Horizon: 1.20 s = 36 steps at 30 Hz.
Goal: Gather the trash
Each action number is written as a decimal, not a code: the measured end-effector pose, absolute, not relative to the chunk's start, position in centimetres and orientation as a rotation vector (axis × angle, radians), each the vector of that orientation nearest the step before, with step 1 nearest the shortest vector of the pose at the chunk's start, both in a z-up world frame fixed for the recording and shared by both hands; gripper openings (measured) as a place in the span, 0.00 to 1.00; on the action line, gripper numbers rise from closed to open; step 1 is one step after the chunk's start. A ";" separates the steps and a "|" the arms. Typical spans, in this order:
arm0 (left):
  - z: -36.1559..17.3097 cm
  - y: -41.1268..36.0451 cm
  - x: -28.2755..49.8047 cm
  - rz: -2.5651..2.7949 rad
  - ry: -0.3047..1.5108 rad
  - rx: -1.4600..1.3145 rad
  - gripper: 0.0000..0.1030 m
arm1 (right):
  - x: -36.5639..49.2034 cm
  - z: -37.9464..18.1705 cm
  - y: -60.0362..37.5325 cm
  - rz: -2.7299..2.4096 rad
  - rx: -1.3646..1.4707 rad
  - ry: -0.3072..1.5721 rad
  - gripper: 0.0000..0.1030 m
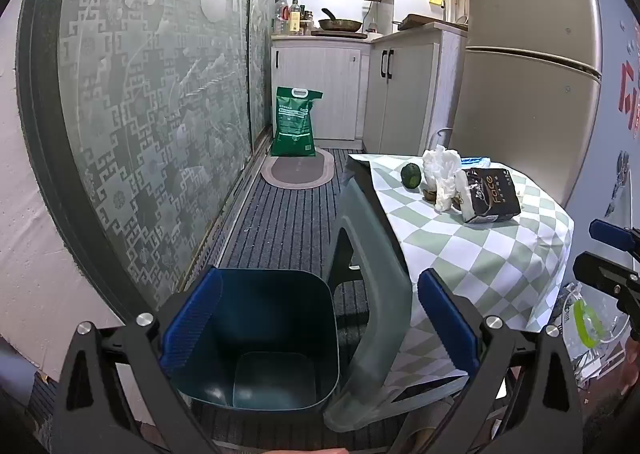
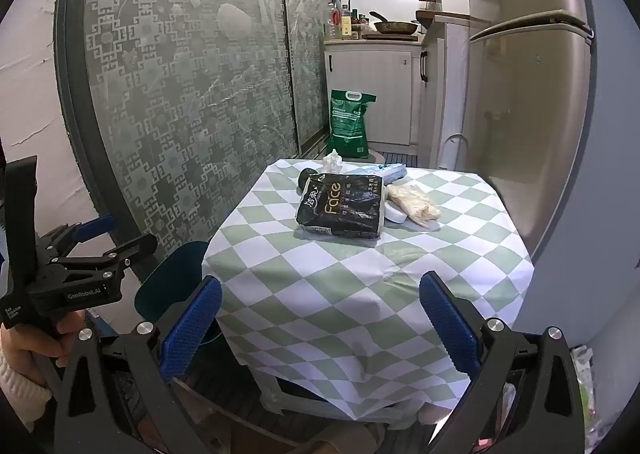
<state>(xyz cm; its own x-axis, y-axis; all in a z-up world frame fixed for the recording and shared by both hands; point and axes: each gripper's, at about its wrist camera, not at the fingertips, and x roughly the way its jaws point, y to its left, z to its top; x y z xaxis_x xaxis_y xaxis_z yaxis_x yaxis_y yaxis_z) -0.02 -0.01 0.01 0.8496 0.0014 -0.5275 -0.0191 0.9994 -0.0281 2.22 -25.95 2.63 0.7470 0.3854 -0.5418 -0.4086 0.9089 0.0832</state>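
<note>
Left wrist view: left gripper (image 1: 320,318) is hanging with jaws wide apart, gripping nothing, over a dark teal bin (image 1: 260,338) that is standing on the striped floor mat (image 1: 288,214) beside the bench (image 1: 480,254). On the checked cloth, toward the far edge, a crumpled white tissue (image 1: 440,174), a green fruit (image 1: 411,175) and a black tissue pack (image 1: 490,194) are lying close together.

Right wrist view: right gripper (image 2: 320,322) is hovering over the near edge of the bench (image 2: 360,294), jaws wide apart, touching nothing. The tissue (image 2: 333,162) is sitting at the far edge behind the pack (image 2: 340,206). A fridge (image 2: 520,94) is standing right of the bench.
</note>
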 end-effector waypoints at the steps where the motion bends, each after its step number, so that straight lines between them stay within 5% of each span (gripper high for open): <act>1: 0.0 0.0 -0.1 0.011 0.555 -0.032 0.97 | 2.2 2.6 -26.0 0.434 -0.042 0.585 0.97; 36: -0.2 -0.1 0.1 0.007 0.561 -0.024 0.97 | 2.1 2.7 -25.8 0.432 -0.040 0.586 0.97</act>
